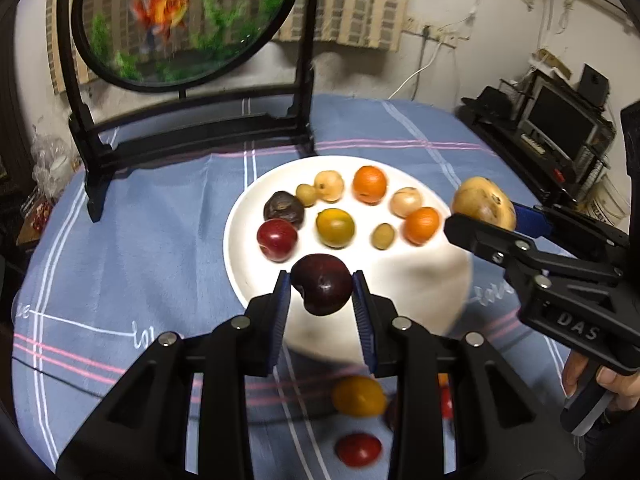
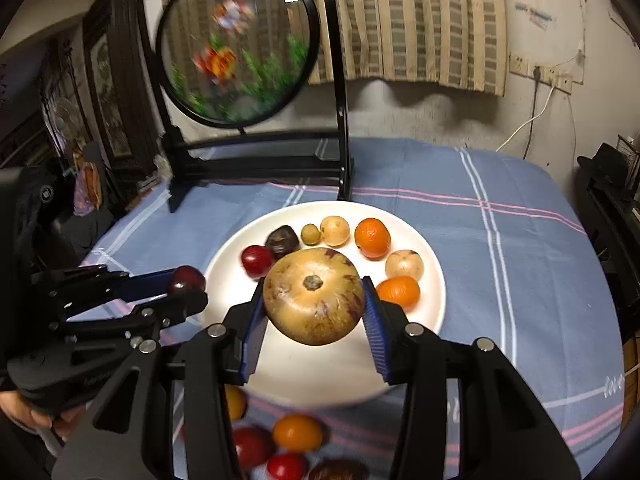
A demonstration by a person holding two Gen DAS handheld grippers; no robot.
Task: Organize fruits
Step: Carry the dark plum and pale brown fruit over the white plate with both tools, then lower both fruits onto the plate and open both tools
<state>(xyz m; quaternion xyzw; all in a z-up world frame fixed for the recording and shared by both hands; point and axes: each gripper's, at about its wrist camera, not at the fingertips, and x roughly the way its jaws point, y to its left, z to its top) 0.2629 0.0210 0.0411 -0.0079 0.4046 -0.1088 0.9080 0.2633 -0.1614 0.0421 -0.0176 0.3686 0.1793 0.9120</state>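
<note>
Fruits: dark red round plum [image 1: 322, 284] clamped in left gripper [image 1: 321, 294], big tan speckled round fruit [image 2: 314, 296] clamped in right gripper [image 2: 314, 312]; lower each onto bare white round plate [image 1: 420, 280] just beneath its jaws, clear of neighbours.

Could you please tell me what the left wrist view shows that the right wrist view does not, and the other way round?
Only the left wrist view shows the yellow-green fruit and small green fruit mid-plate, which the right wrist view hides behind the big tan fruit, plus the black shelf at right.

Only the right wrist view shows that tan fruit's stem end and the dark fruit on the cloth.

Both show the white plate, the round goldfish screen, the left gripper shut on a dark red plum, and the right gripper shut on the tan fruit.
</note>
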